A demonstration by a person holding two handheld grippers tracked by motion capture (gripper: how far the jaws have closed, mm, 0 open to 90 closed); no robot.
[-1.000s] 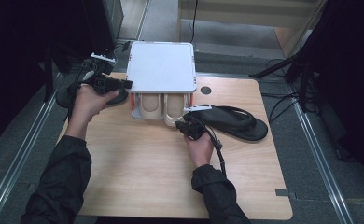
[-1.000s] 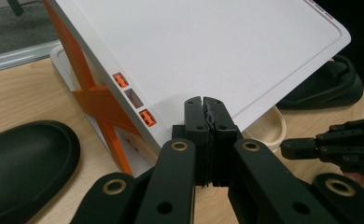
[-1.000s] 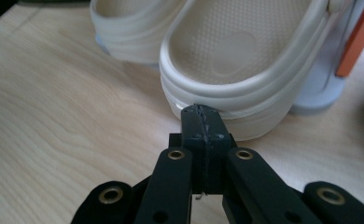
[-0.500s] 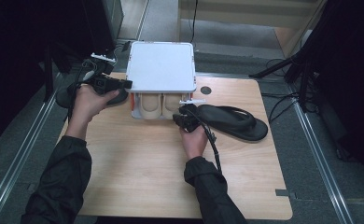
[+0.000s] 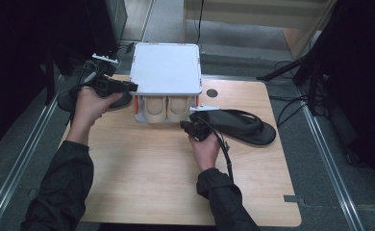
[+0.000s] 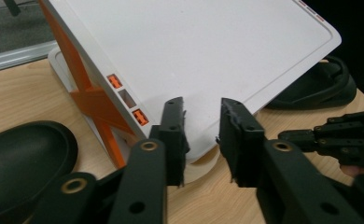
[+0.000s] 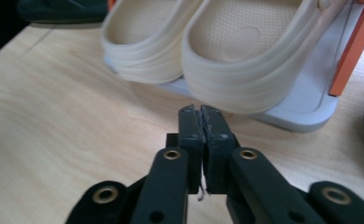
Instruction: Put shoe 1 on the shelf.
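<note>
1. The left gripper (image 6: 201, 135) is held at the left edge of the white rack (image 5: 166, 67); its jaws stand apart with nothing between them, the rack's top panel lying just ahead of the tips.
2. A black sandal (image 6: 26, 158) lies to the left of those jaws, beside the rack; judged from this, it is set there for shelving.
3. The right gripper (image 7: 201, 116) is pointed at the beige slippers (image 7: 227, 51) on the rack's lower shelf; its jaws are pressed together, empty, just short of the nearer heel.
4. A second black sandal (image 5: 241, 126) lies beside the right gripper.
5. Against the earlier frame, the left jaws have just been opening, with nothing between them; the right hand is shifted slightly toward the rack.
</note>
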